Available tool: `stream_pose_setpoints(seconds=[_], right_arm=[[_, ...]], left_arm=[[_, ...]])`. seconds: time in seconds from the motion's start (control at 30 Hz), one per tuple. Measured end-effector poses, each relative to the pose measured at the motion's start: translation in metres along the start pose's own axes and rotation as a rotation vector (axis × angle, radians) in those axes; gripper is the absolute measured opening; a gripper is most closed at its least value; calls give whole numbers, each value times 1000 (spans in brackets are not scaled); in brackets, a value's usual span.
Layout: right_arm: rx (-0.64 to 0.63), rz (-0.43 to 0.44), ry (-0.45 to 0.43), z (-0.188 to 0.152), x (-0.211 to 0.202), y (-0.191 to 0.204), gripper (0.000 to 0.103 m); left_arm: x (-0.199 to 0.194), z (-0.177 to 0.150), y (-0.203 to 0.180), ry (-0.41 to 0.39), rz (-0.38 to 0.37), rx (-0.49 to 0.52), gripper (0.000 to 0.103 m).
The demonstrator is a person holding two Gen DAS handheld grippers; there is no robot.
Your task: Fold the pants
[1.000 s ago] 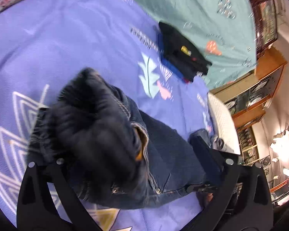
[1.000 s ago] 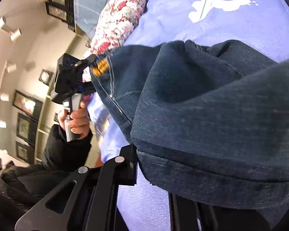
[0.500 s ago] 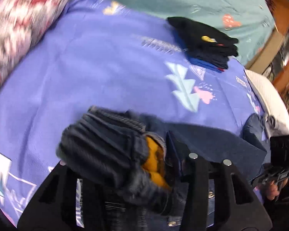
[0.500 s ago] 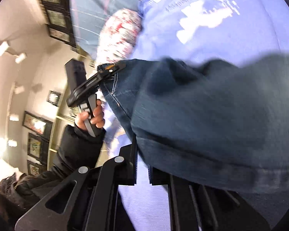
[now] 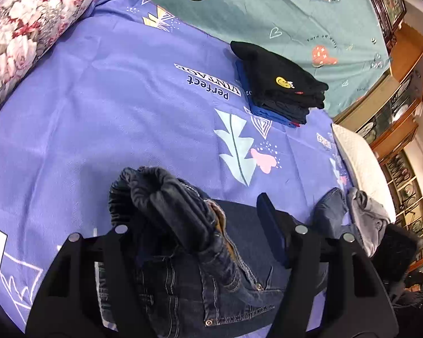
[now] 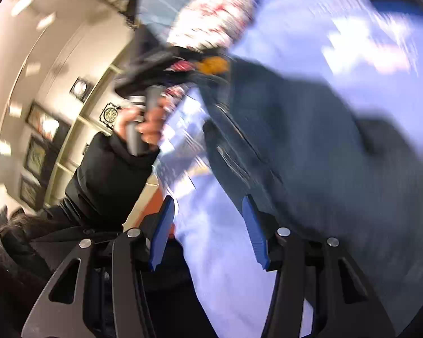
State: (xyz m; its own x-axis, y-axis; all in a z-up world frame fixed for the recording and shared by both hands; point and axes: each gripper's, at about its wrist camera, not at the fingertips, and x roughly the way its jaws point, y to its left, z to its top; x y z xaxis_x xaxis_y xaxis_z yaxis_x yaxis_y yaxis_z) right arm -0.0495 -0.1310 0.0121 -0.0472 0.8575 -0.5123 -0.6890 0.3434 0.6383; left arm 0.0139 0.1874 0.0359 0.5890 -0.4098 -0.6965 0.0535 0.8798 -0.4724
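in the left wrist view the left gripper [image 5: 200, 219] fills the bottom of the frame, its black arms spread wide. the blue pad of one of its fingers [image 5: 270, 231] stands free at lower right of centre; the other finger is hidden under cloth. a bunched waistband of the jeans [image 5: 189, 253] lies heaped between the arms, but the jaws stand open, not pinched on it. the rest of the dark denim lies flat on the purple bedsheet [image 5: 112, 112] across the lower middle of the frame, an orange lining showing at the waist. to the lower right a small grey crumpled garment [image 5: 366, 217] lies at the sheet's edge. farther up, right of centre, a stack of folded dark clothes [image 5: 279, 84] rests on the sheet, well apart from the jeans. a floral pillow [image 5: 22, 28] sits in the upper left, and a teal sheet [image 5: 268, 8] covers the top of the frame.

the right wrist view is blurred. the right gripper [image 6: 208, 225] sits at the bottom, both blue pads visible with a clear gap between them, holding nothing, with purple sheet showing through the gap. the jeans [image 6: 324, 155] spread over the right half of the frame, just past the right-hand pad. at centre left the person's left hand [image 6: 146, 121] in a black sleeve grips the other tool's handle.
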Motion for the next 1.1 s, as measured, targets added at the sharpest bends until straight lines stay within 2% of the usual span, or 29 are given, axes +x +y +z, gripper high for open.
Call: stream_pose_setpoints(seconds=[0.03,0.07,0.1,0.17,0.23,0.37,0.43,0.47,0.5,0.53,0.63,0.73,0.83,0.87,0.93,0.97,1.0,1.03,1.1], right_arm=[[-39,-42,-26,5,-3,8,54],[-113,-138,-70,18,-4,23,57],[-196,-222,-96,29,-1,37,64],[-382,-374,-116,47,21,64,70],[-479,-439,-96,62,54,73,77],[-513,-527,-21,81,127,58,77],[-520,-576,6,86,156,50,45],[-486,-563,38,92,170,41,42],[-434,-566,24,103,173,34,18],[-383,-554,19,110,170,27,16],[-282,-500,-12,130,148,14,14],[-239,-456,-14,139,136,9,14],[-231,-435,-8,140,132,10,14],[-233,-433,-8,138,132,11,14],[-233,-427,-9,138,132,14,13],[-235,-425,-12,136,129,15,13],[-230,-421,-4,135,127,13,13],[-221,-413,-1,135,127,12,12],[-176,-349,11,135,126,5,12]], left_arm=[[2,1,-1,4,4,-1,70],[4,3,0,9,4,-8,73],[5,4,3,11,-2,-21,74],[4,4,11,12,-34,-59,74],[3,5,19,12,-79,-103,75],[-4,3,37,0,-164,-184,75],[-11,1,46,-4,-189,-221,75],[-13,-2,50,1,-192,-237,75],[-17,-6,56,10,-207,-258,75],[-23,-13,62,16,-228,-274,76],[-38,-33,62,26,-242,-232,79],[-38,-44,52,31,-270,-192,79],[-25,-43,45,17,-318,-210,79],[-19,-41,45,6,-308,-219,79],[-6,-35,57,-25,-281,-270,79],[-1,-34,64,-34,-298,-299,79],[5,-33,72,-44,-305,-333,73],[13,-35,80,-47,-283,-372,73],[29,-43,93,-56,-243,-428,69]])
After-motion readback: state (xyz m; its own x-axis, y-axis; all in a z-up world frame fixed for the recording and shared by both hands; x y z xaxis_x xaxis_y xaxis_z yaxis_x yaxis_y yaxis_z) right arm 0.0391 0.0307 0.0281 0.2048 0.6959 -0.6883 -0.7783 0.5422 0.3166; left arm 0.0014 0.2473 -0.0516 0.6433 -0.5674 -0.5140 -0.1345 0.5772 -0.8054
